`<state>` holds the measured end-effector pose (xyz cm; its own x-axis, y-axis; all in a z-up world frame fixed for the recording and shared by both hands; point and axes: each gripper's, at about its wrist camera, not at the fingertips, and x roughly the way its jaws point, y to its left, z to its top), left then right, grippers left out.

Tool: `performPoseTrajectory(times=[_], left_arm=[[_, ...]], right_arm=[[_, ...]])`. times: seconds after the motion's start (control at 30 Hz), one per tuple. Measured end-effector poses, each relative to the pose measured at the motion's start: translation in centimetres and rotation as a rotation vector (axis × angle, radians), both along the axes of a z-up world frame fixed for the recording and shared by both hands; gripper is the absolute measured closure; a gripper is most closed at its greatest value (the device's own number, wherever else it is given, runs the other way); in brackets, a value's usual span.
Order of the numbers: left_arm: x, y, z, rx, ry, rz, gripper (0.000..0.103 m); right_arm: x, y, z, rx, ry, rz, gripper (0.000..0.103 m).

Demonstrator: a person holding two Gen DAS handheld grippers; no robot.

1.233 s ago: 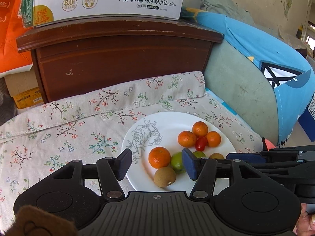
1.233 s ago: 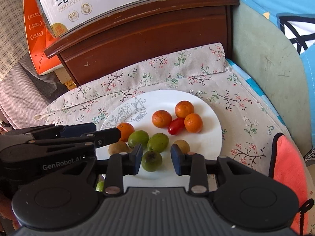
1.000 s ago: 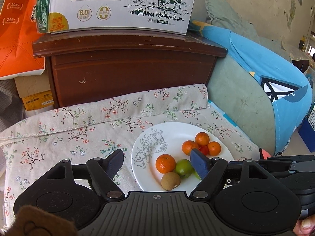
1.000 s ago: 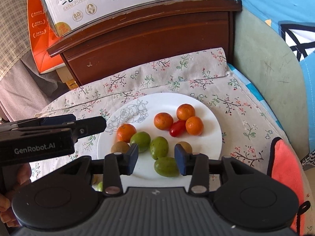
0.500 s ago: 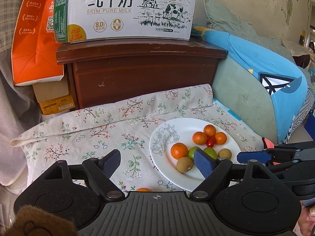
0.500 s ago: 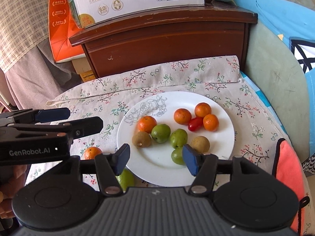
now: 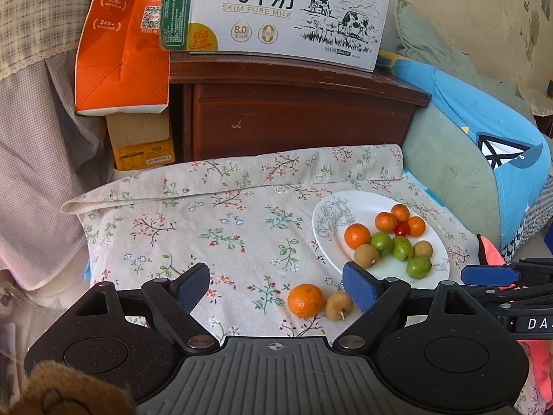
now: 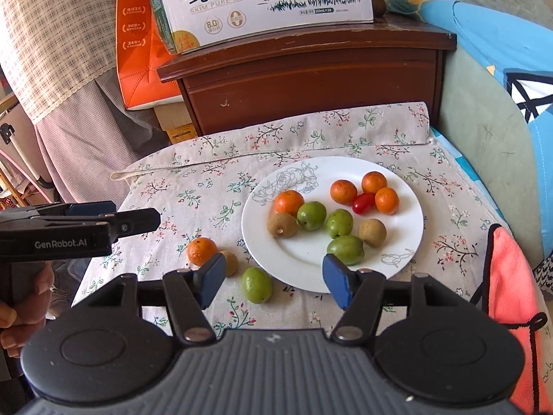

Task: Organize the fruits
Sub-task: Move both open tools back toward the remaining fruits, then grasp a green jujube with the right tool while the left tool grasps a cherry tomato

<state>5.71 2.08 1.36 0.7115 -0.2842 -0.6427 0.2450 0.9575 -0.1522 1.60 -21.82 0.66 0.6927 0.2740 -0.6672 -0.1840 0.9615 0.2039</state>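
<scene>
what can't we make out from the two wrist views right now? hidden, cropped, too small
- Green fruit on the cloth: seen in the right wrist view only; in the left wrist view the gripper body hides that spot.
- Brown fruit beside the loose orange: right wrist view, partly behind the right gripper's left pad.
- Milk carton: top cut off by the frame edge in the right wrist view.
- Small print on the orange bag: too small, left wrist view.

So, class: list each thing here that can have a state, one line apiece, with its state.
left gripper: jaws open, empty
right gripper: jaws open, empty
white plate: loaded with fruit
orange: loose on the cloth
green fruit: loose on the cloth
brown fruit: loose on the cloth
</scene>
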Motion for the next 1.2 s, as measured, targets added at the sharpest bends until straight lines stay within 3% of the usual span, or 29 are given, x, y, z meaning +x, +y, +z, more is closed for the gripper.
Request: performPoseTrajectory(times=[0.1, 0.4, 0.67, 0.9, 1.2], left_arm=[[-0.5, 0.7, -0.8, -0.014, 0.032, 0.011, 0.017], [-2.4, -0.3, -2.6, 0.06, 0.067, -0.053, 0.019], [-2.7, -1.3, -4.6, 0.104, 0.123, -0.085, 0.021], [-2.5, -1.5, -5.4, 0.11, 0.153, -0.085, 0.034], [-2.4, -1.8, -5.8, 0.119, 0.144, -0.074, 0.043]], right_arm=[[-0.6, 0.7, -0.3, -0.011, 0.004, 0.018, 0.04], [-0.5, 2.1, -2.3, -0.015, 0.067, 0.042, 0.042], [0.8, 2.2, -4.0, 0.006, 0.115, 0.018, 0.05], [1.8, 3.0, -5.0, 0.009, 0.126, 0.021, 0.053], [2.3, 3.5, -5.6, 0.0, 0.126, 0.018, 0.061]])
